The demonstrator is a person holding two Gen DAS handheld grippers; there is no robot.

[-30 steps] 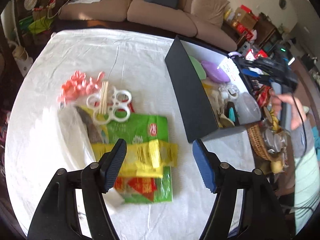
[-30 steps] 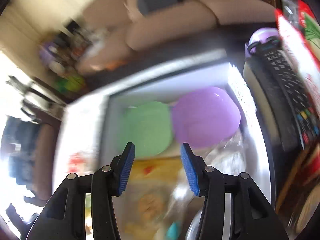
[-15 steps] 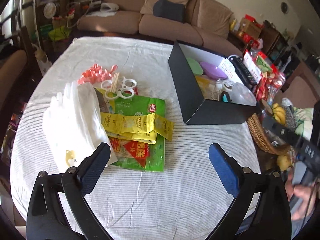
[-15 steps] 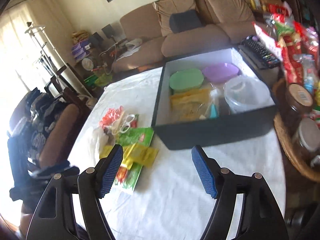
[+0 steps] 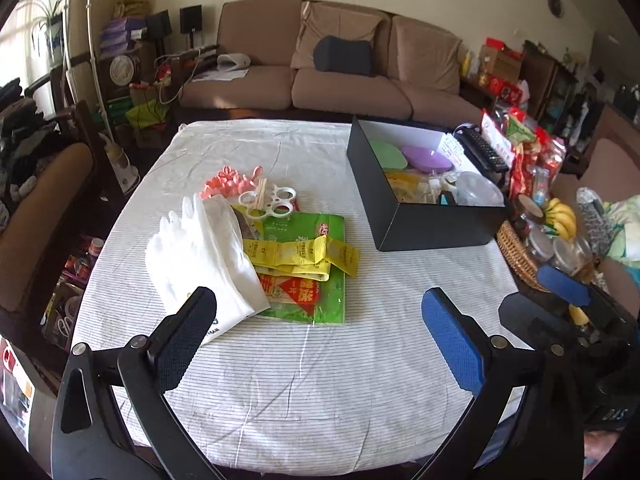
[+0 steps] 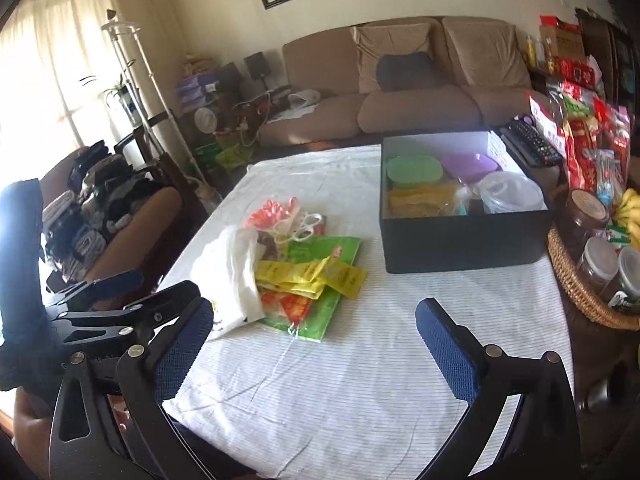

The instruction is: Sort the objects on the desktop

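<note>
Left wrist view: the unsorted heap, topped by a pair of white fabric gloves, lies well to the left of the black rectangular cardboard box, the landmark for this report. Under and beside the gloves are a green printed plastic packet, yellow sachet strips, a white plastic ring holder and pink clips. Inside the box sit a green lid, a purple bowl and a clear plastic tub, evidently sorted already.

The left gripper and the right gripper are both spread wide and empty, hovering nearer the camera than the box; the right one's jaws have just been opening. Judged purpose: readiness for the next pick from the heap.

All rests on a white striped tablecloth. Right of the box stands a wicker basket of jars; beyond it, a brown sofa.
</note>
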